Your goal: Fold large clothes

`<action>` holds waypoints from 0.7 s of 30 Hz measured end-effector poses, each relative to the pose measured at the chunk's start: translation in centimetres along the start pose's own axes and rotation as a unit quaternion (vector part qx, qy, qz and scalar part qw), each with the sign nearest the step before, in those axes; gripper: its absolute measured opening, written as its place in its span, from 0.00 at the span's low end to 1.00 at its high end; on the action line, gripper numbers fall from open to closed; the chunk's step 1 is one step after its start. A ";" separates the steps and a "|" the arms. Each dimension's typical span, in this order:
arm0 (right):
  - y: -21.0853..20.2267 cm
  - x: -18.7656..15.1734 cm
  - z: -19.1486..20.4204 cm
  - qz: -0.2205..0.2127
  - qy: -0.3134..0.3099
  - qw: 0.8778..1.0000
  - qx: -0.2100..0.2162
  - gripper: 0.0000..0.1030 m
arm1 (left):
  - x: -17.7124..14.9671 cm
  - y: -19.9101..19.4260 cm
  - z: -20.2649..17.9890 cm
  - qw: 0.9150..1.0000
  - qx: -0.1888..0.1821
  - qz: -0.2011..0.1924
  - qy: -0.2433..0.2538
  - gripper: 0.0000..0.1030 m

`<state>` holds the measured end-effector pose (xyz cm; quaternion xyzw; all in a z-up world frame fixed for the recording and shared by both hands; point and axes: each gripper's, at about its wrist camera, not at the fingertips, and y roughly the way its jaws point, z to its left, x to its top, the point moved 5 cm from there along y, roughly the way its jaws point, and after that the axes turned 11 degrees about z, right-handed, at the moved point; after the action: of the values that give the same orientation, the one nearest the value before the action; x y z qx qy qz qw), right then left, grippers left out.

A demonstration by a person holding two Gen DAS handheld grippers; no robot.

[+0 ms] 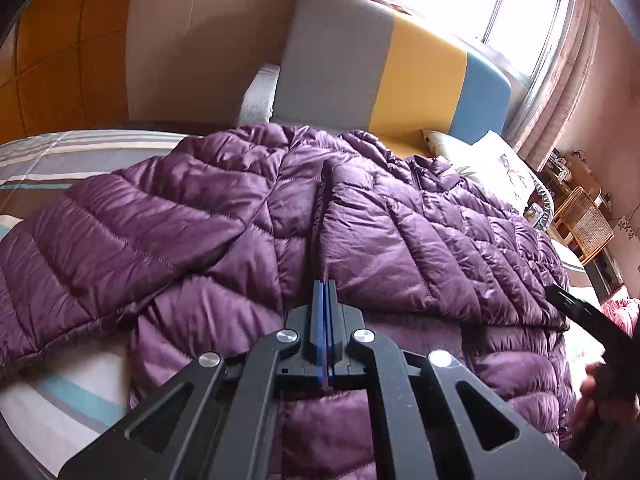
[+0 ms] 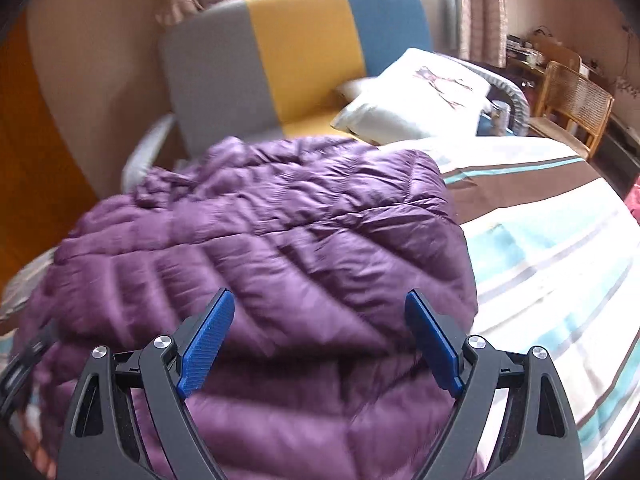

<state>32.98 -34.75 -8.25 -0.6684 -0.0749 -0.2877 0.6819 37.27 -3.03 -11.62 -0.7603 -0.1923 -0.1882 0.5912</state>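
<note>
A purple quilted down jacket [image 1: 248,216] lies spread on the striped bed, partly folded over itself. My left gripper [image 1: 325,286] is shut, its blue pads pressed together, and sits low over the jacket's middle seam; whether it pinches fabric I cannot tell. My right gripper [image 2: 320,304] is open and empty, its blue pads wide apart just above the jacket [image 2: 256,240] near its folded right edge. The right gripper's black frame [image 1: 592,320] shows at the right edge of the left wrist view.
The striped bedsheet [image 2: 552,248] extends to the right of the jacket. A grey, yellow and blue headboard [image 1: 384,64] stands behind it. White pillows [image 2: 420,96] lie by the headboard. A wicker chair [image 2: 576,108] stands at far right by the window.
</note>
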 end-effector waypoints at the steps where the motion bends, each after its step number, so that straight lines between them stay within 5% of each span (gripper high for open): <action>1: 0.8 0.2 -0.1 0.008 0.000 1.000 -0.005 0.84 | -0.2 0.0 0.1 1.000 0.001 0.000 -0.001 0.00; 4: 4.0 0.2 0.0 0.038 -0.009 0.999 -0.011 0.85 | -0.8 0.5 0.6 1.000 0.001 0.009 -0.007 0.00; 10: 4.8 -0.1 0.3 0.030 -0.023 0.999 -0.024 0.90 | -0.9 0.1 0.9 1.000 0.007 0.001 -0.018 0.05; 13: 4.7 0.0 0.3 0.028 -0.026 0.999 -0.030 0.90 | -0.6 -2.1 0.8 0.999 0.024 -0.035 -0.020 0.26; 16: 4.7 -0.1 0.1 0.027 -0.027 0.999 -0.033 0.90 | -0.2 -3.1 0.1 0.998 0.026 -0.051 -0.007 0.28; 21: 4.6 -0.4 0.7 0.026 -0.029 0.999 -0.037 0.90 | 0.8 -0.6 -1.1 0.998 0.054 -0.017 0.024 0.28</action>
<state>35.13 -34.20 -12.39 -0.7030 -0.0670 -0.2529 0.6614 37.55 -3.95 -10.47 -0.7193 -0.2012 -0.2058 0.6322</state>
